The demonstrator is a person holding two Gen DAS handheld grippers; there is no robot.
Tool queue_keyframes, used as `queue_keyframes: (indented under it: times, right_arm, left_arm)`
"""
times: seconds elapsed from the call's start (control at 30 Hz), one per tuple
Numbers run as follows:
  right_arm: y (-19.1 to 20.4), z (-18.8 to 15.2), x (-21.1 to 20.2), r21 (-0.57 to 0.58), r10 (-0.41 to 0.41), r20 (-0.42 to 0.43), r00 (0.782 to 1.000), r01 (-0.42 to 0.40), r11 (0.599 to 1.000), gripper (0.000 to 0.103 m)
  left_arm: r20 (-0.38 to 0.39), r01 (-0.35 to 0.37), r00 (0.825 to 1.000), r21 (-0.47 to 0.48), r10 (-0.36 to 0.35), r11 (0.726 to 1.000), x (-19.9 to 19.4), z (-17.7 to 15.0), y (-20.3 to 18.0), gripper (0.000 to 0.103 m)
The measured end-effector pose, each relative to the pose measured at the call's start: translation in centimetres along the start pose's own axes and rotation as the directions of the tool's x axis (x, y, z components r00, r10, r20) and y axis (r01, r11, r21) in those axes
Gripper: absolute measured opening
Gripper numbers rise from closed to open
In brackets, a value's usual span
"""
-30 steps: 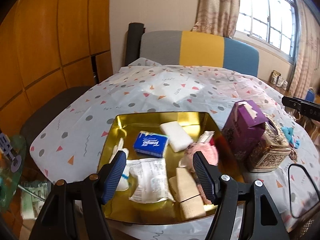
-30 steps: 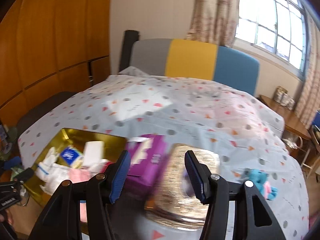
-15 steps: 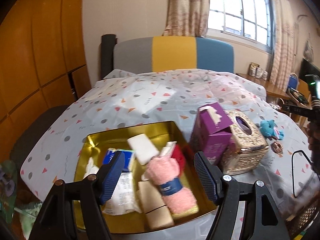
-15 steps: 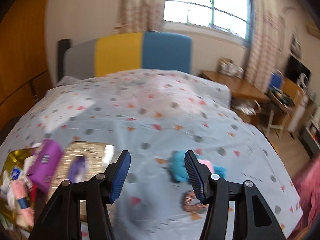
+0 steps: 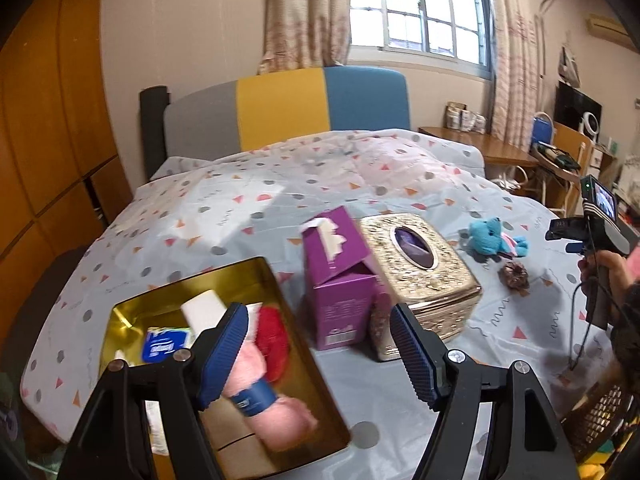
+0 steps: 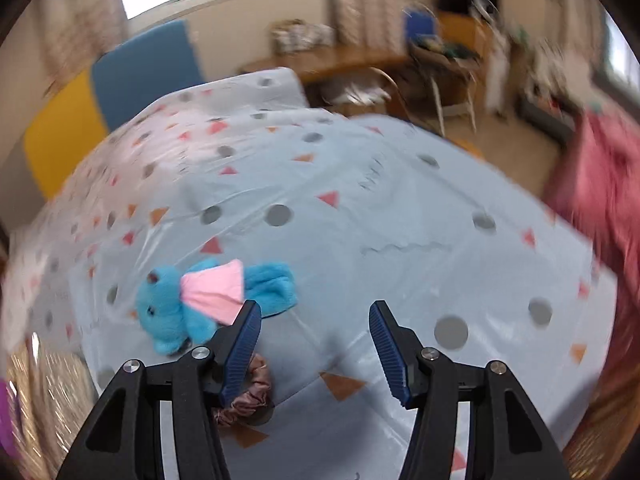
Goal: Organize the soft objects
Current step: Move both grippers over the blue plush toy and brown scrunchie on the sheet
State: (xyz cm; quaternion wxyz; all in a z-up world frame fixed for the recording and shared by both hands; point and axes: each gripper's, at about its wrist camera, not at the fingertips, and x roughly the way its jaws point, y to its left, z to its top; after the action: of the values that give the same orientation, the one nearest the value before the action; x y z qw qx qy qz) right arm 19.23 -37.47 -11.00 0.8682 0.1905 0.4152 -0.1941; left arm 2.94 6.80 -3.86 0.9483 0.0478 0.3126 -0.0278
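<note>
1. The left gripper [image 5: 318, 346] hung over the near edge of the table [image 5: 400, 184], above the right rim of the gold tray [image 5: 316, 376]; its jaws had just been opening and stood apart with nothing between them.
2. The gold tray sat at the table's near left corner and held a pink rolled towel [image 5: 272, 404] with a blue band, a red soft item [image 5: 274, 340], a white sponge block [image 5: 202, 312] and a blue tissue pack [image 5: 162, 346].
3. Just right of the tray stood a purple box [image 5: 338, 280], touching a gold tissue box [image 5: 420, 268] on its right side.
4. The blue plush toy [image 6: 188, 304] with its pink patch lay toward the right side of the table, beyond the tissue box — in the right wrist view it sat just past the left fingertip [image 6: 244, 332].
5. A brownish scrunchie [image 6: 248, 396] lay near the toy, closer to the near edge and partly under the left finger.
6. The right gripper [image 6: 316, 332] pointed down at bare tablecloth beside the toy — its jaws apart, empty, touching nothing.
7. A hand [image 5: 604, 276] held that gripper's handle at the table's right edge.
</note>
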Motion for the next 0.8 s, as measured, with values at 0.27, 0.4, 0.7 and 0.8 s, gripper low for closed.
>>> queue_keyframes:
  times: [0.27, 0.4, 0.7, 0.8]
  right_arm:
    - [-1.8, -0.4, 0.7, 0.096, 0.040, -0.068, 0.997, -0.033, 0.995, 0.057]
    - [-2.1, -0.5, 1.1, 0.122, 0.057, -0.087, 0.995, -0.046, 0.992, 0.057]
    - [-2.9, -0.5, 1.8, 0.176, 0.084, -0.121, 0.989, -0.062, 0.982, 0.057]
    - [-3.3, -0.6, 2.0, 0.204, 0.101, -0.134, 0.986, -0.072, 0.976, 0.057]
  left_arm:
    - [-0.030, 0.048, 0.998, 0.048, -0.047, 0.998, 1.4, 0.3, -2.9, 0.075]
    - [-0.041, 0.078, 0.996, 0.077, -0.075, 0.994, 2.0, 0.4, -4.5, 0.075]
    - [-0.080, 0.201, 0.979, 0.163, -0.190, 0.966, 3.6, 1.8, -10.0, 0.075]
    - [-0.111, 0.244, 0.967, 0.176, -0.228, 0.954, 4.7, 2.4, -12.0, 0.075]
